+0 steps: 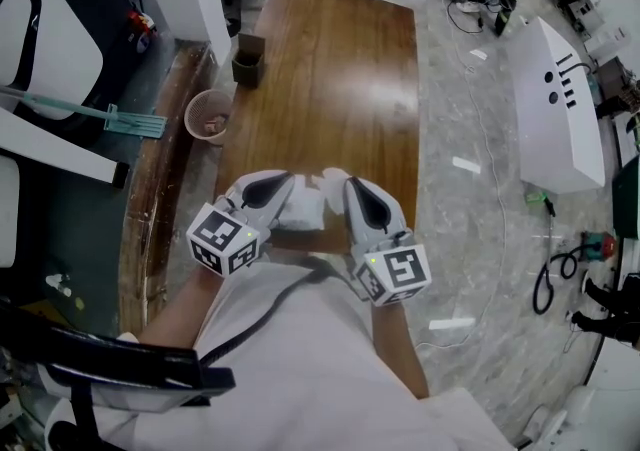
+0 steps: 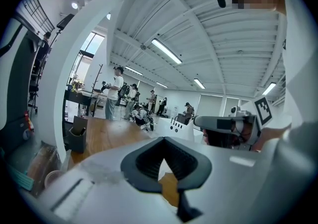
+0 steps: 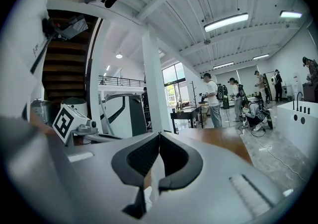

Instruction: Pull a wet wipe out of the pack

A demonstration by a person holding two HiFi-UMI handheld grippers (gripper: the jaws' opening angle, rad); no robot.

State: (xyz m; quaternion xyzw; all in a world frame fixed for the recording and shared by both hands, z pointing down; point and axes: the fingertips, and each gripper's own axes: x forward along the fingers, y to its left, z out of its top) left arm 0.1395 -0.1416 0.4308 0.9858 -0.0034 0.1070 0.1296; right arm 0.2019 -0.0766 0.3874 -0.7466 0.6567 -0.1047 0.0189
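Over the brown wooden table (image 1: 330,59), left gripper (image 2: 163,141) clamps the white soft pack (image 1: 312,204); right gripper (image 3: 159,137) pinches a white wipe sheet (image 3: 155,178). Likely the extraction step; next, separate them steadily.

Head view looks steeply down on table (image 1: 330,69); both gripper views sit low, approx level, share its top.

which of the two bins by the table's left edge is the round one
The pale pinkish basket, beside the table and lower in the head view. The other, further along that edge, is a dark square box.
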